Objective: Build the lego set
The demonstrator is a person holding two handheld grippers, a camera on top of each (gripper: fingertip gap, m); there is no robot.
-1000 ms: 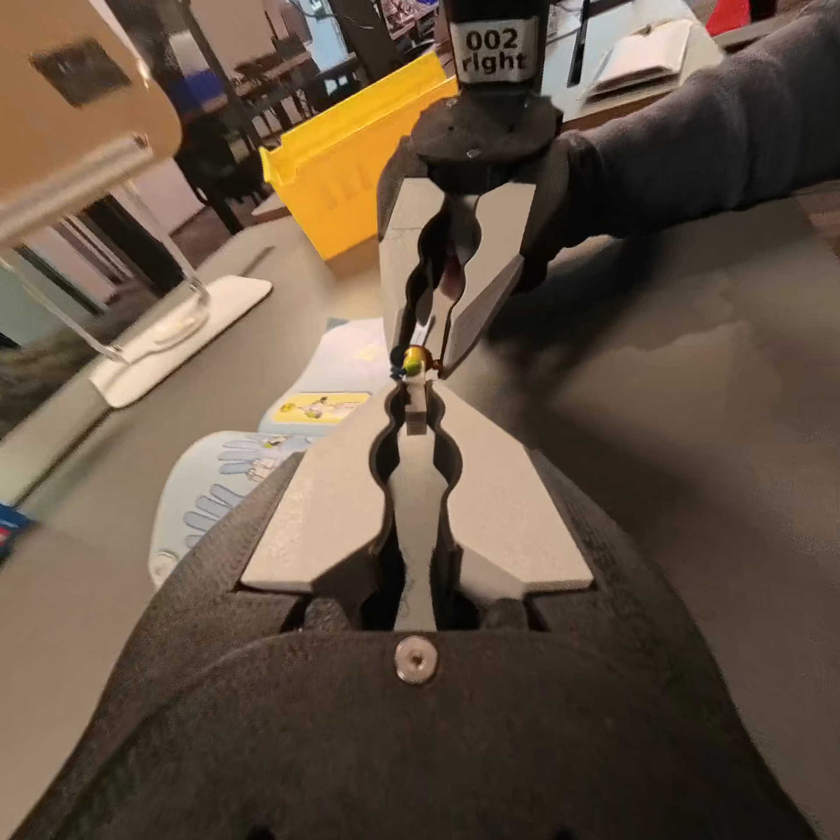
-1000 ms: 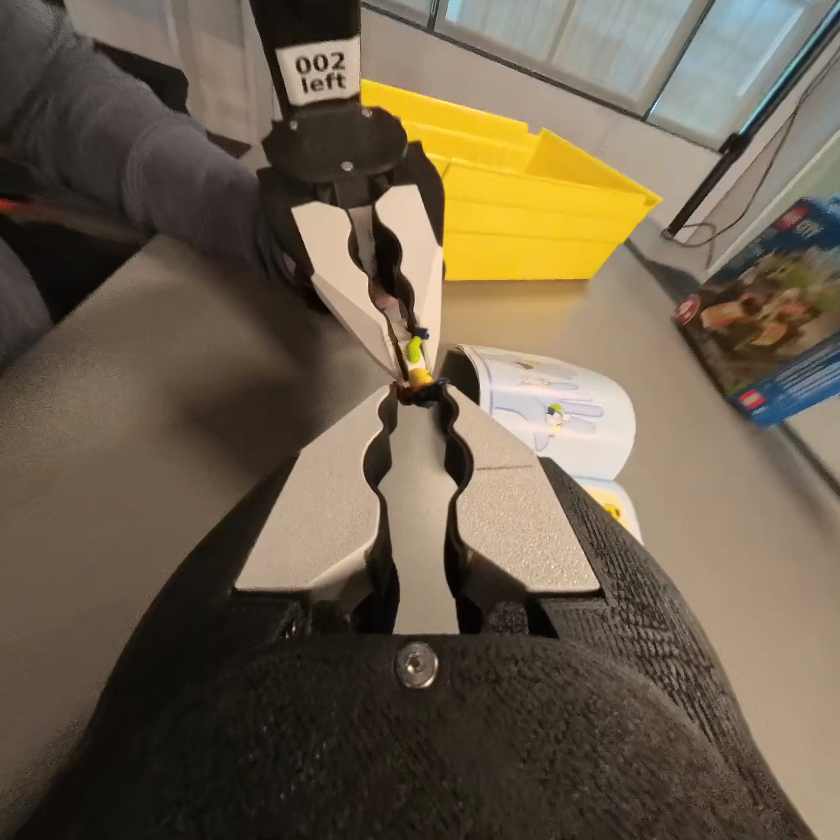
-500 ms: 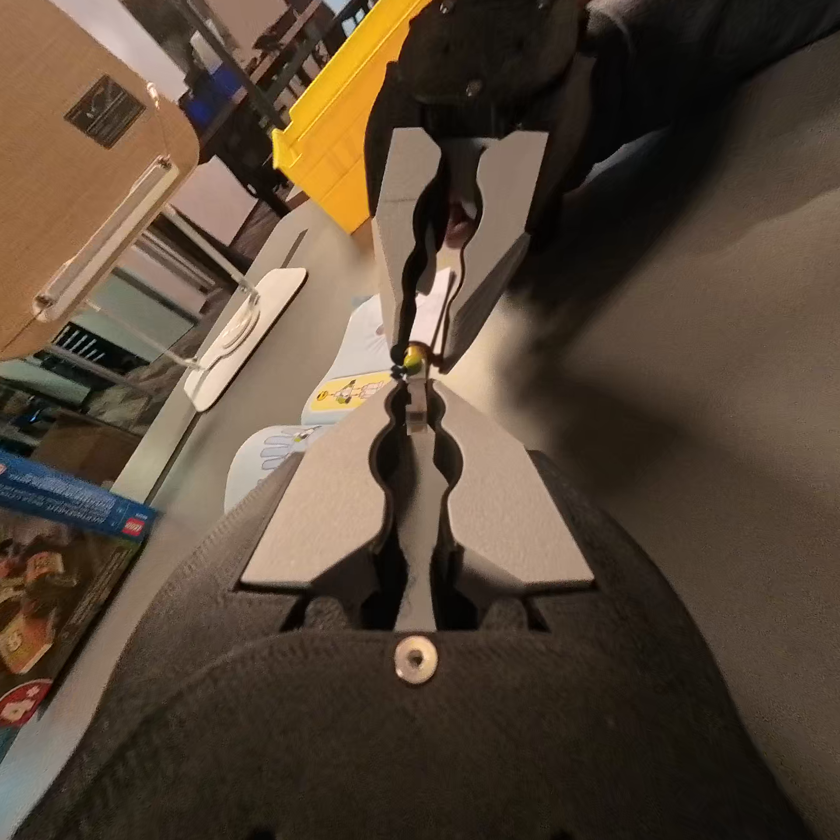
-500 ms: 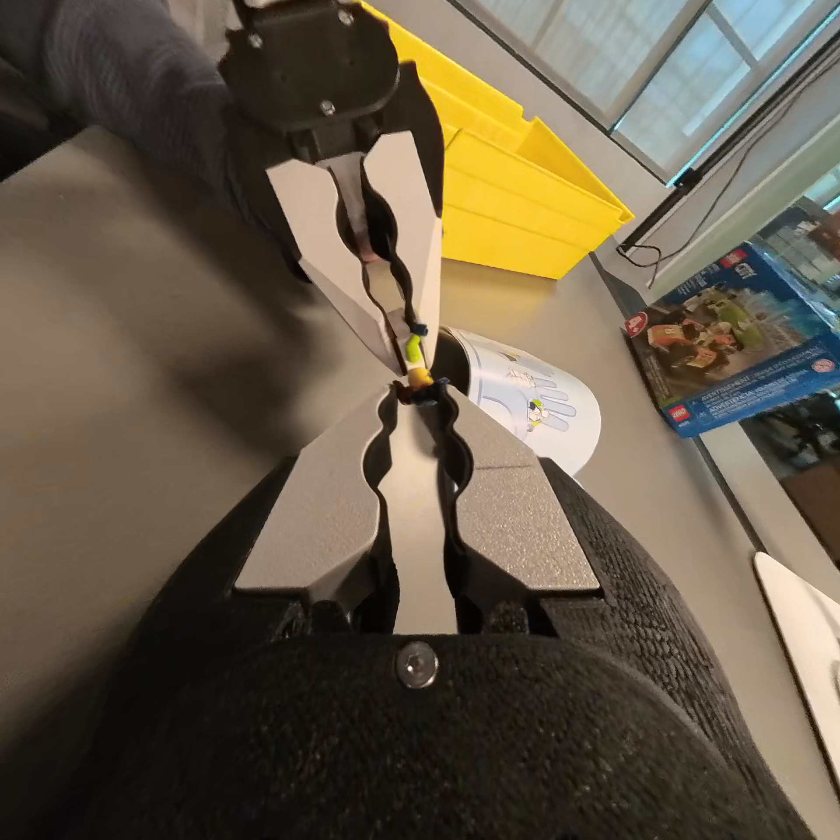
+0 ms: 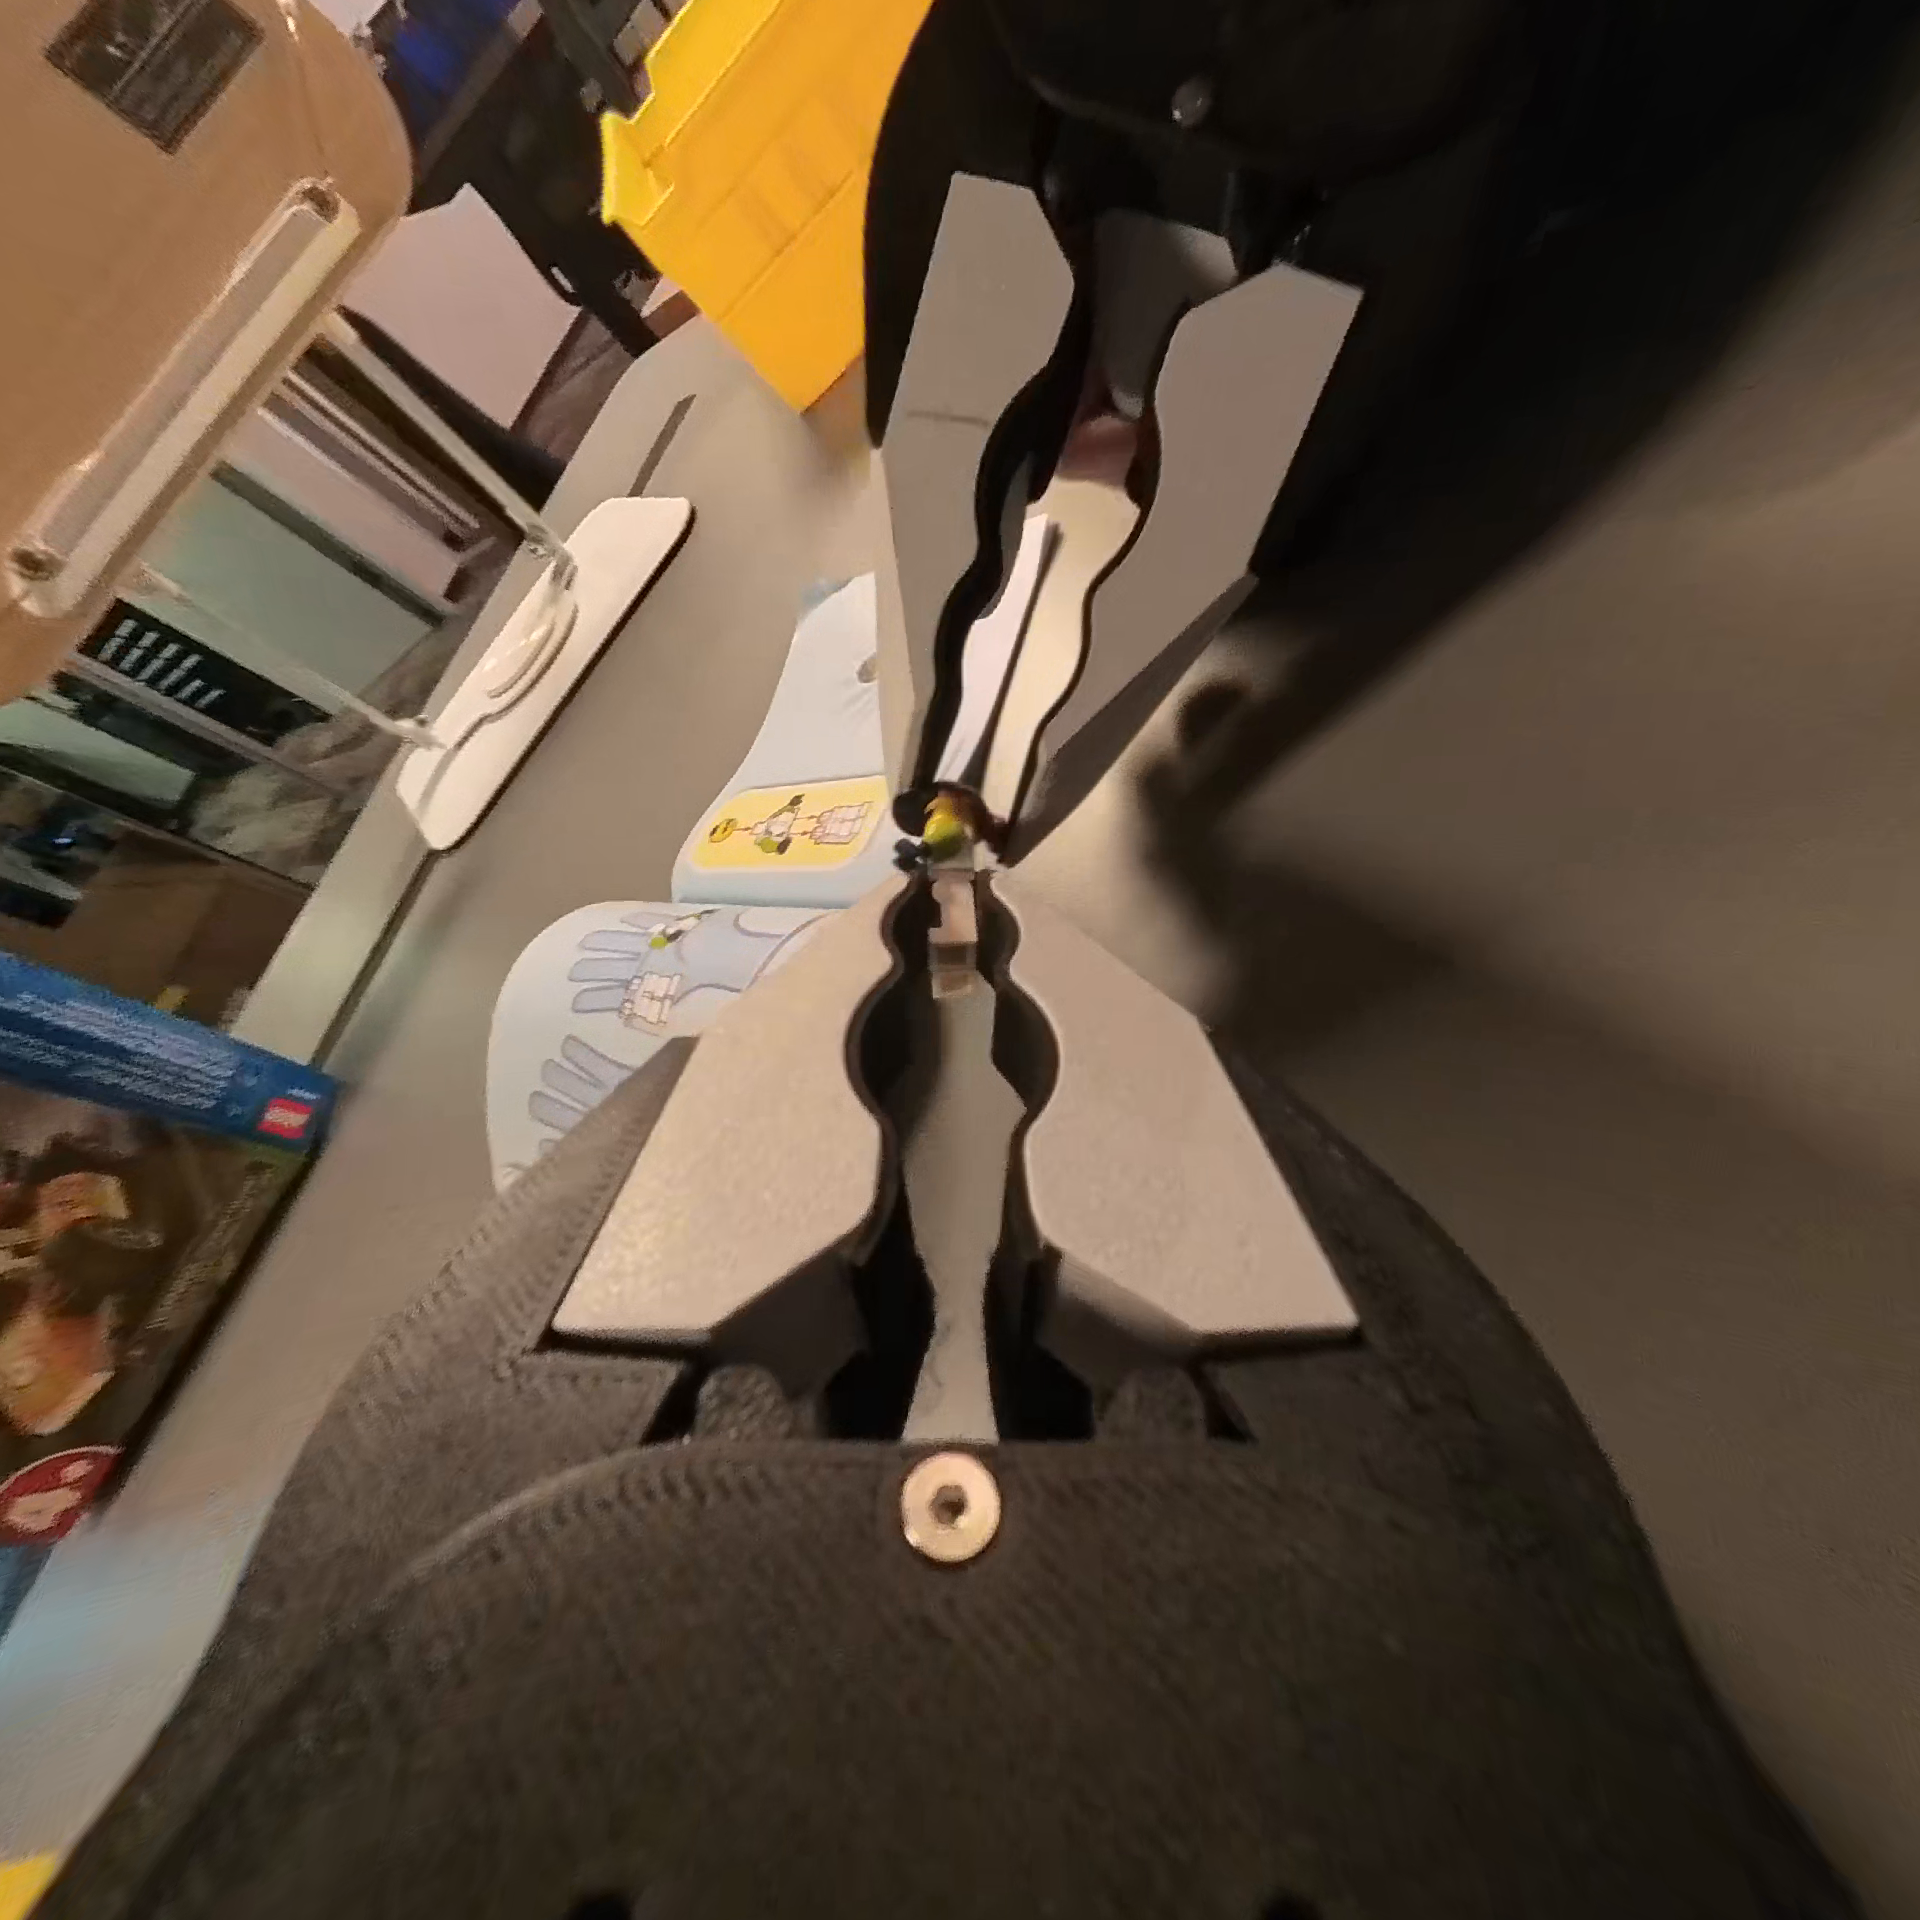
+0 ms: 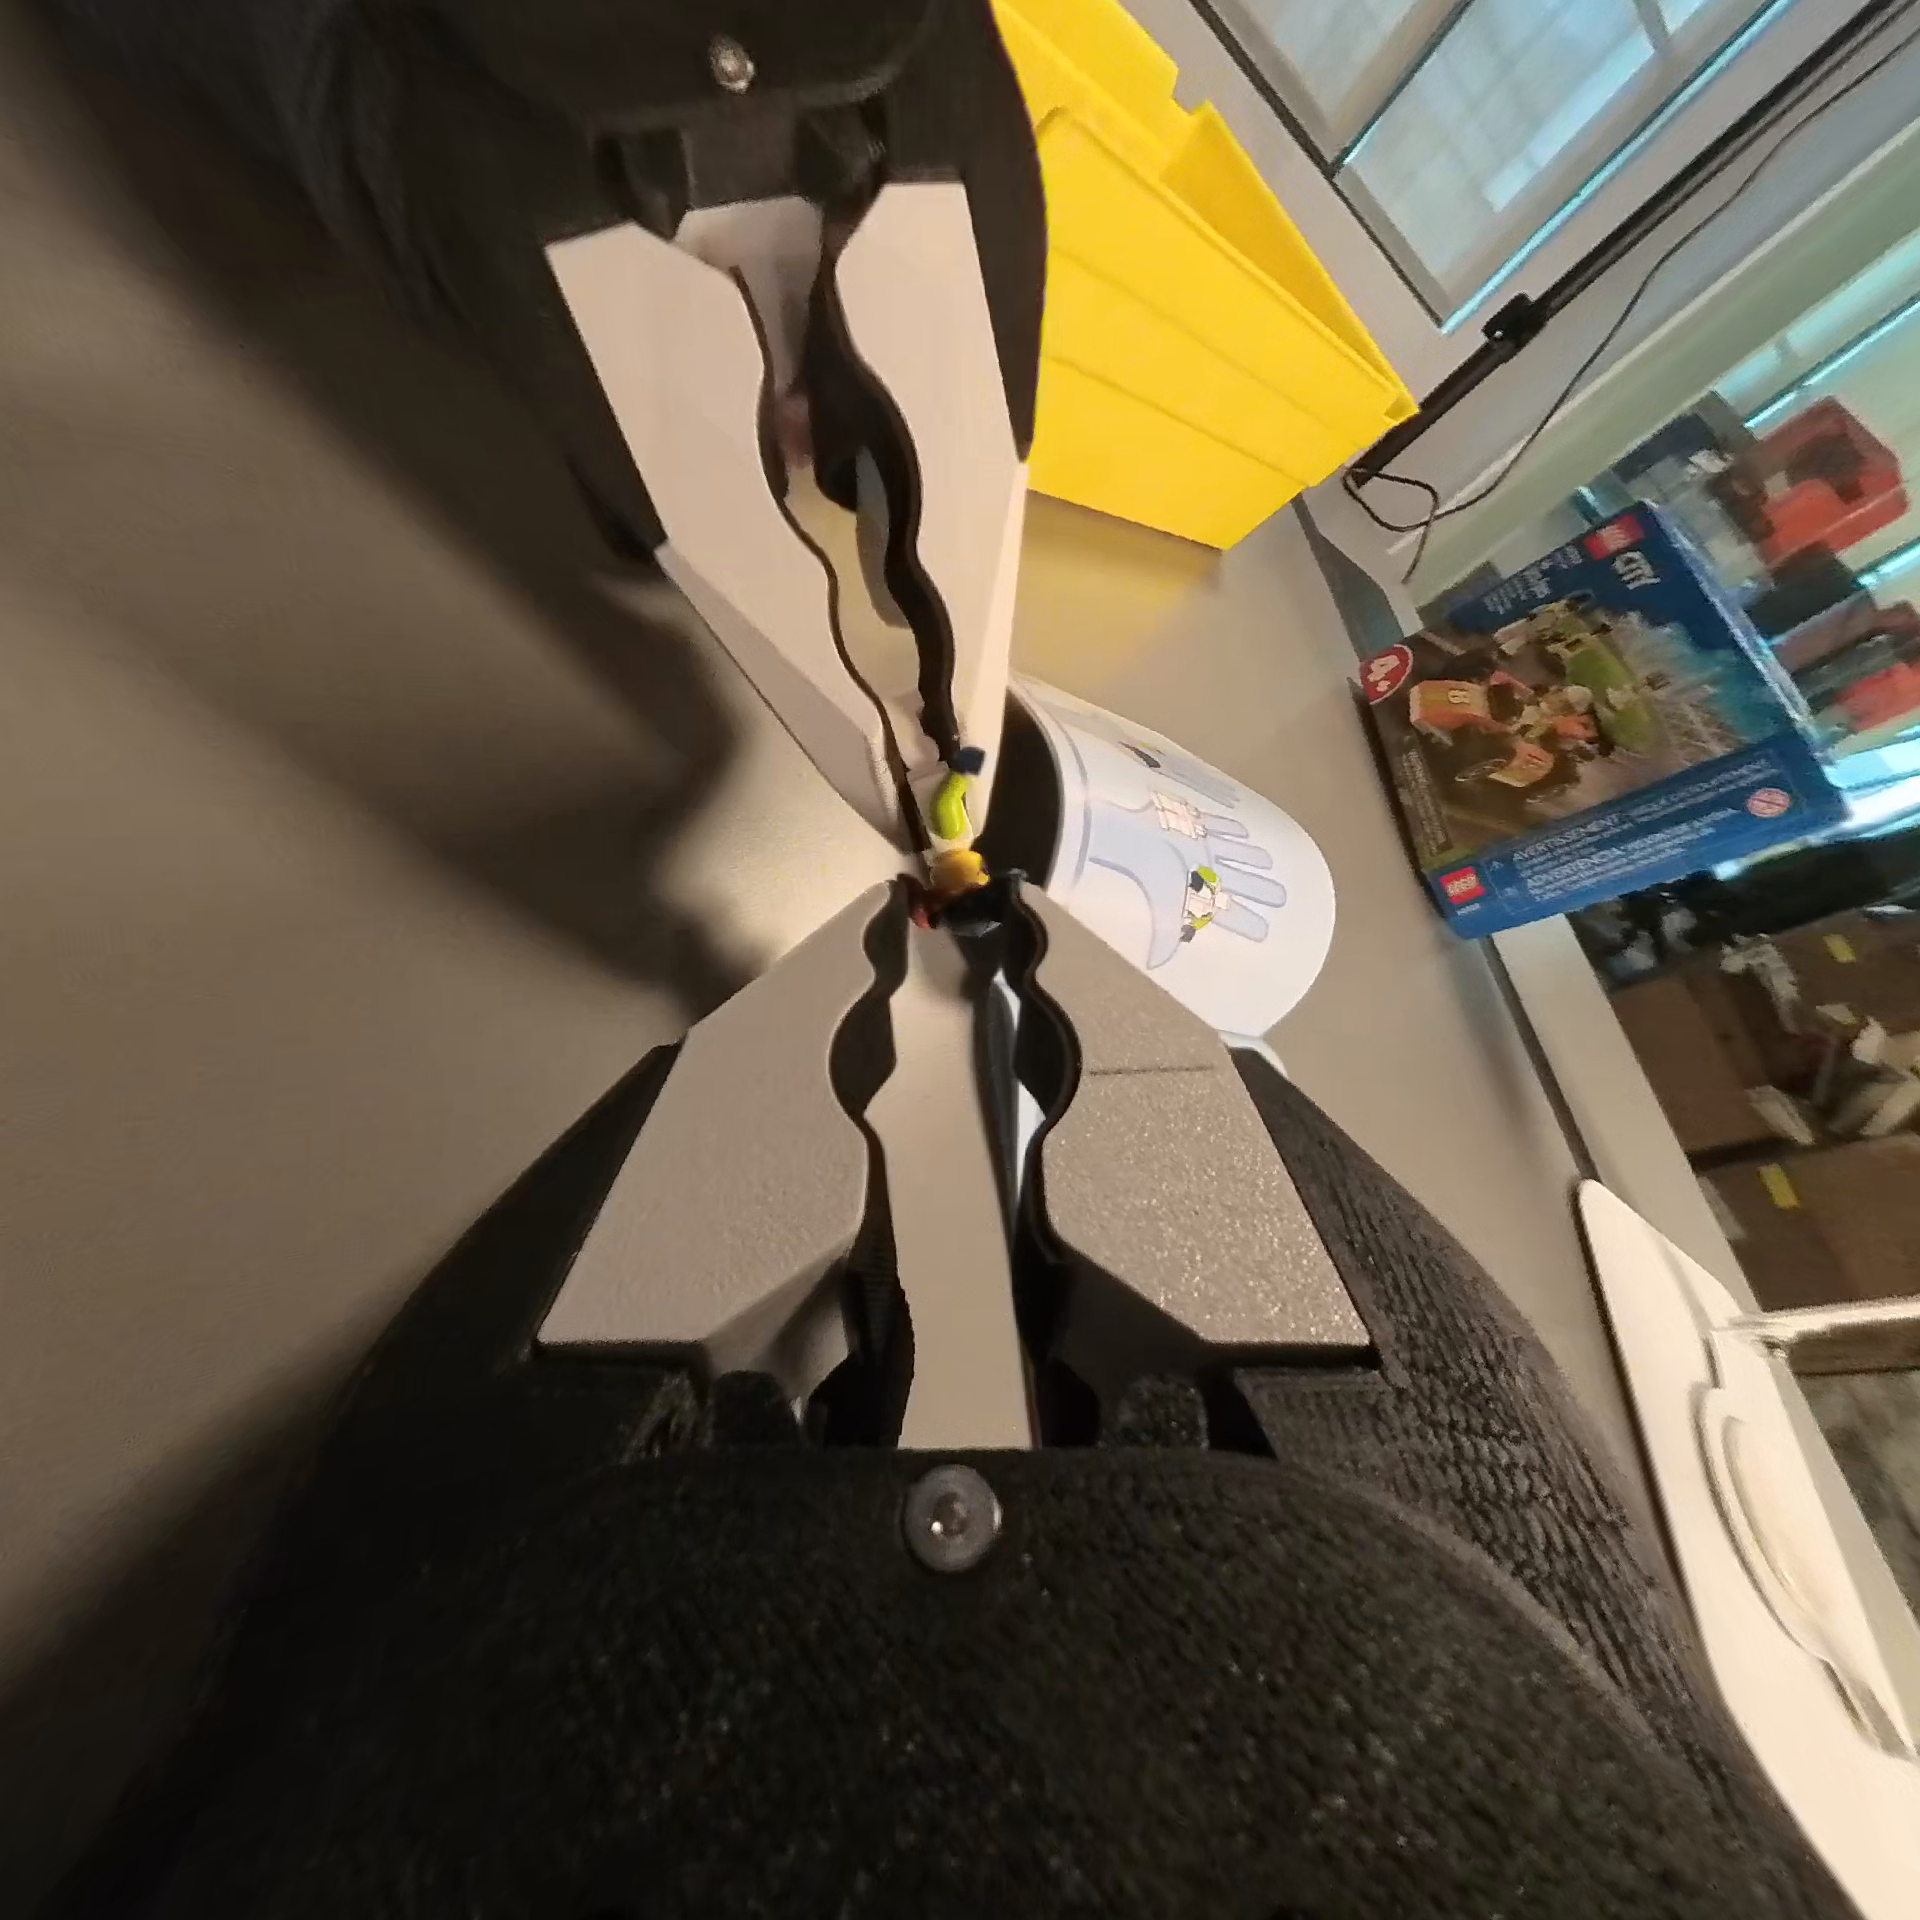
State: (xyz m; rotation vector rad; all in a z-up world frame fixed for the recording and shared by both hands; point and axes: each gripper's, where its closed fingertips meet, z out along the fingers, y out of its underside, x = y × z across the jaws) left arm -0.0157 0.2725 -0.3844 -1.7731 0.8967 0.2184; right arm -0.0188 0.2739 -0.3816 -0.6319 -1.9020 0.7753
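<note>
1. The left gripper (image 5: 948,883) has its jaws clenched on a small lego minifigure (image 5: 948,831), pinching its pale lower body at the very tips.
2. The right gripper (image 6: 961,909) meets it tip to tip from the opposite side, jaws closed on the figure's dark top end, just above the yellow head (image 6: 231,868).
3. The minifigure is held in the air between the two sets of tips, above the grey desk (image 5: 1558,935); a lime-green arm (image 6: 948,805) shows against the left gripper's jaws in the right wrist view.
4. An instruction booklet (image 6: 1195,862), pale blue and curled, lies on the desk just behind the meeting point.
5. A yellow bin (image 6: 1164,343) stands toward the desk's far edge.
6. A blue lego box (image 6: 1621,727) lies near the desk's side edge, well apart from the booklet.
7. A white stand base (image 5: 540,665) with a clear upright sits near the same edge.
</note>
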